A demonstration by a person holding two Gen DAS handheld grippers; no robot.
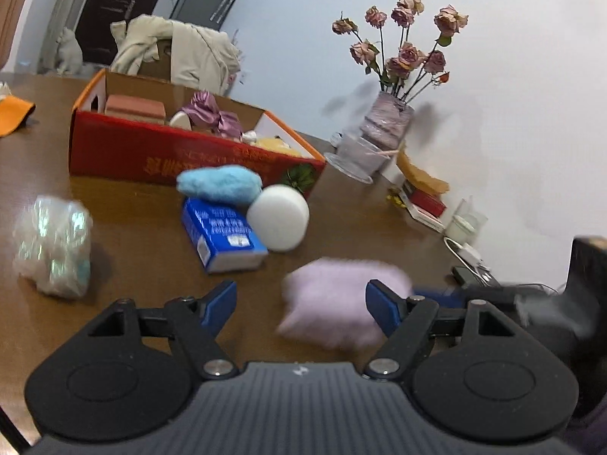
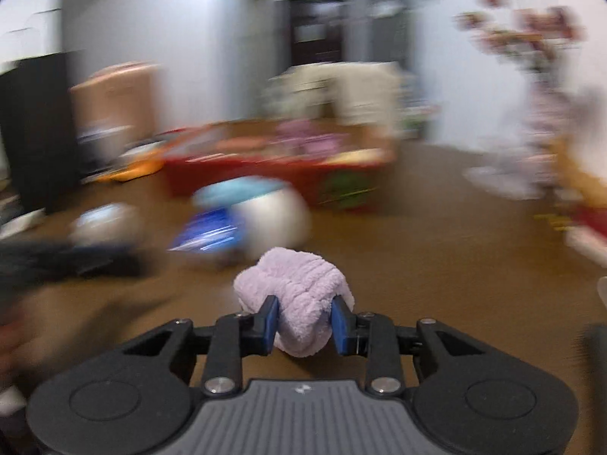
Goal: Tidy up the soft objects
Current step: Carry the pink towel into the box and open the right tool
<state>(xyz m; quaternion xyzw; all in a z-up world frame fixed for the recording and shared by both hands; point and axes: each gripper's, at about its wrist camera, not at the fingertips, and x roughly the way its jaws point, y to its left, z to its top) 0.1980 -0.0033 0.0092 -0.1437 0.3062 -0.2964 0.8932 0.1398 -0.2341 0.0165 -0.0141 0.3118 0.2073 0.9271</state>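
Looking along your left gripper [image 1: 301,305], the far left of the brown table [image 1: 125,212] holds a crinkly clear plastic bundle [image 1: 53,246], lying well apart from the rest; further right, near the middle, a blue box [image 1: 222,233] lies flat with a fluffy light-blue piece [image 1: 220,184] resting at its far end and a white round sponge [image 1: 279,218] touching its right side; behind these stands the red cardboard box [image 1: 182,151], open on top, with a pinkish block, a mauve satin cloth and something yellow inside; right of it, against the wall, a glass vase of dried roses [image 1: 389,113] stands beside a small stack of books; your left gripper's jaws stand wide apart and grip nothing, though the lilac plush piece [image 1: 337,303] shows blurred between and beyond its blue pads; in your right hand, the right gripper [image 2: 305,322] has its blue pads pressed into the sides of that same lilac plush piece [image 2: 299,292], squeezing it narrow at the waist, so it sits in your right gripper's grasp, above the table near its front edge; everything behind it in that view is smeared with blur.
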